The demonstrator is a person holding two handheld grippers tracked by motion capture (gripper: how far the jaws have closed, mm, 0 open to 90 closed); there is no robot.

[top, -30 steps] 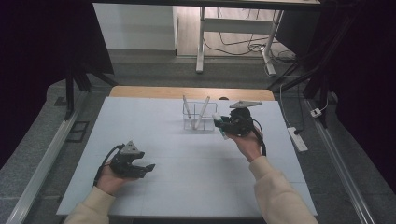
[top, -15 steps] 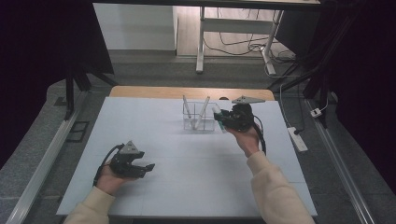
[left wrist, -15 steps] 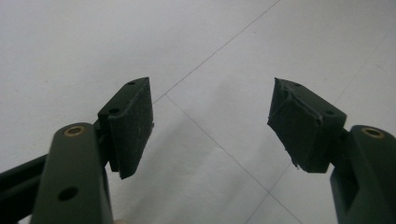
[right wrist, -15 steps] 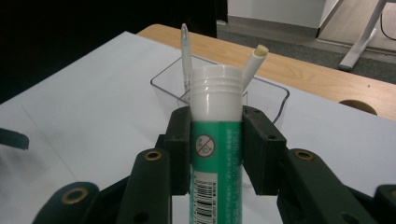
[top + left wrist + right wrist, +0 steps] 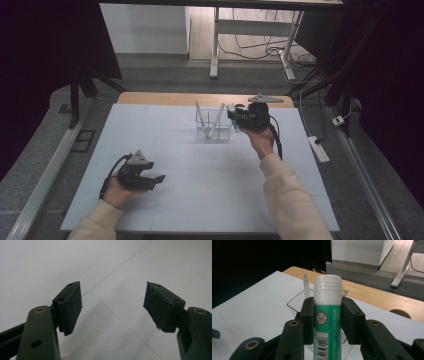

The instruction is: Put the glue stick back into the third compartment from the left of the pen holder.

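- Two tools are in hand, and the clear holder (image 5: 213, 125) far out on the table (image 5: 200, 185) serves as the landmark for both.
- The right tool (image 5: 328, 315) pinches a glue stick (image 5: 327, 322) between its two black pads (image 5: 308, 321), gripping the green-labelled body while the white ribbed cap stands above the jaws.
- In the high view the right tool (image 5: 235, 117) hangs just to the right of the clear holder, with the glue stick (image 5: 232, 111) at the holder's right rim; whether they touch cannot be told.
- In the right gripper view the clear holder (image 5: 295, 301) lies straight beyond the glue stick, and a white pen (image 5: 306, 286) leans up out of it.
- The high view shows two thin sticks (image 5: 217, 120) leaning inside the holder.
- The left tool (image 5: 112, 307) has its jaws spread wide with nothing between the pads, only bare white table (image 5: 120, 270) beneath.
- In the high view the left tool (image 5: 156, 178) rests low on the table, well apart from the clear holder, nearer the person and to its left.
- The person's cream sleeve (image 5: 292, 200) reaches from the near edge toward the holder.
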